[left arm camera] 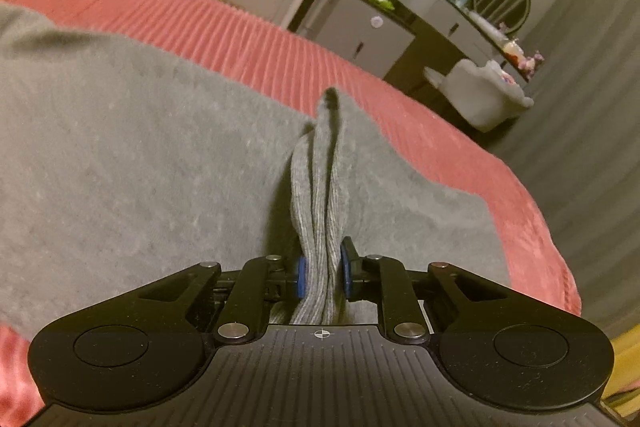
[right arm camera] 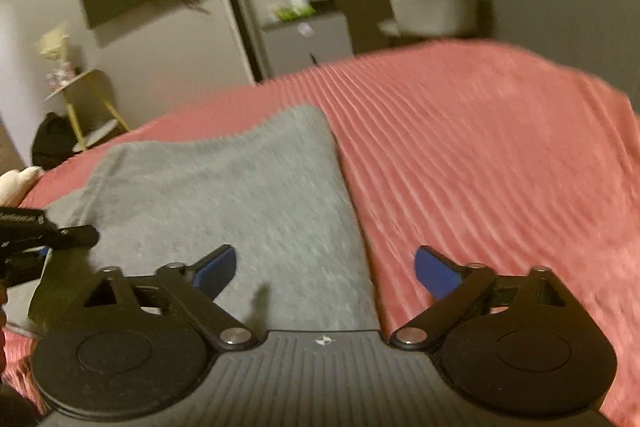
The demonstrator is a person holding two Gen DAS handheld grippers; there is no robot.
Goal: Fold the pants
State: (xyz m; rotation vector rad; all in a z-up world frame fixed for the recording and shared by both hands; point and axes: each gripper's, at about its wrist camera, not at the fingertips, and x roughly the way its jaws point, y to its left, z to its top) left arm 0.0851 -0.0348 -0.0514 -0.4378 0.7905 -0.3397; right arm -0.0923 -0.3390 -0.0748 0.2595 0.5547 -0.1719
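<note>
1. The grey pants [left arm camera: 140, 147] are seen spread flat on a pink ribbed bedspread [left arm camera: 240, 27] covering a bed.
2. A ribbed grey cuff or band of the pants [left arm camera: 320, 195] is pinched between the blue pads of the left tongs [left arm camera: 323, 275], which are closed on it; the fabric is raised in a narrow ridge ahead of them.
3. The right tongs [right arm camera: 325, 269] are held wide apart with nothing between the blue pads, above the right edge of the pants [right arm camera: 240, 195], where the bedspread [right arm camera: 480, 147] begins.
4. The left tongs [right arm camera: 36, 231] are partly seen at the left border of the right wrist view.
5. A dresser [left arm camera: 384, 35] with small items and a pale chair [left arm camera: 484, 95] are visible beyond the bed.
</note>
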